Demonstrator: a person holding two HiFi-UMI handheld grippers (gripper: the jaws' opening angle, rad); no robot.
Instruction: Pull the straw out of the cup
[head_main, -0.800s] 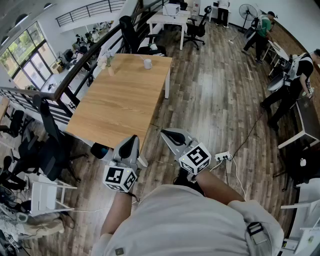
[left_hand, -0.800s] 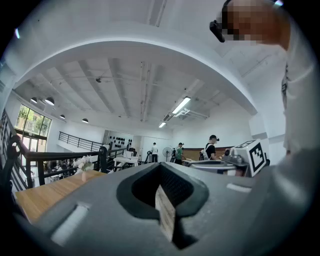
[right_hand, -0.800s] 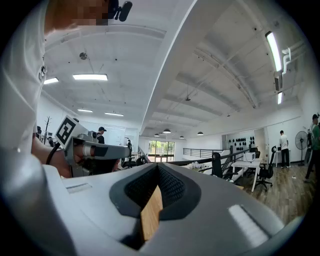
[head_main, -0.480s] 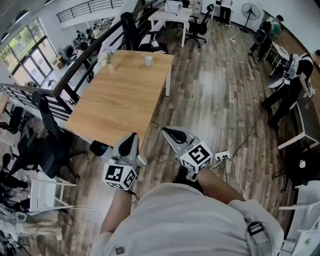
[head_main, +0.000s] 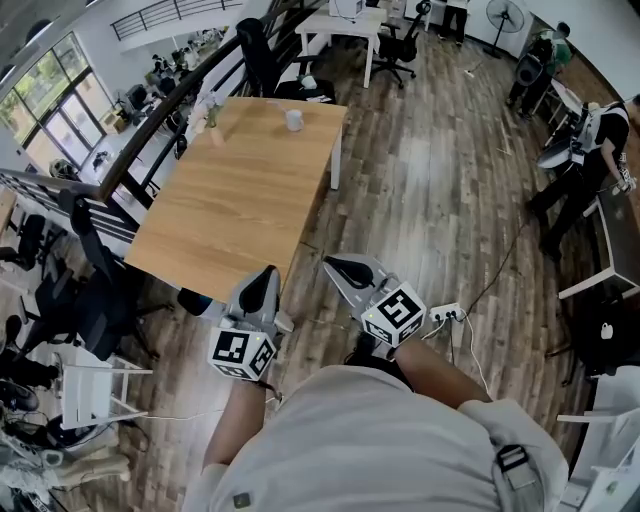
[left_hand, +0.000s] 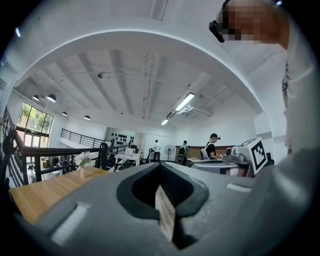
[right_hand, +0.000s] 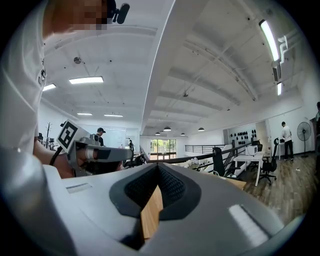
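Note:
A small white cup (head_main: 294, 120) stands at the far end of the long wooden table (head_main: 240, 205); it is too small to make out a straw. My left gripper (head_main: 264, 281) and right gripper (head_main: 333, 265) hover level over the floor by the table's near end, far from the cup. Both are shut with nothing between the jaws. In the left gripper view the left gripper (left_hand: 160, 168) shows closed jaws, with the table (left_hand: 42, 189) at the left. The right gripper view shows the right gripper (right_hand: 158, 170) closed too, and the left gripper (right_hand: 97, 152) beside it.
A small vase of flowers (head_main: 211, 117) stands on the table's far left corner. A black railing (head_main: 150, 140) runs along the table's left side, with office chairs (head_main: 95, 300) nearby. A power strip and cable (head_main: 445, 313) lie on the floor at the right. People (head_main: 590, 160) stand at the far right.
The head view has shifted a little and the table sits slightly lower in it. Both grippers keep the same shut pose. A person at the far right has walked on.

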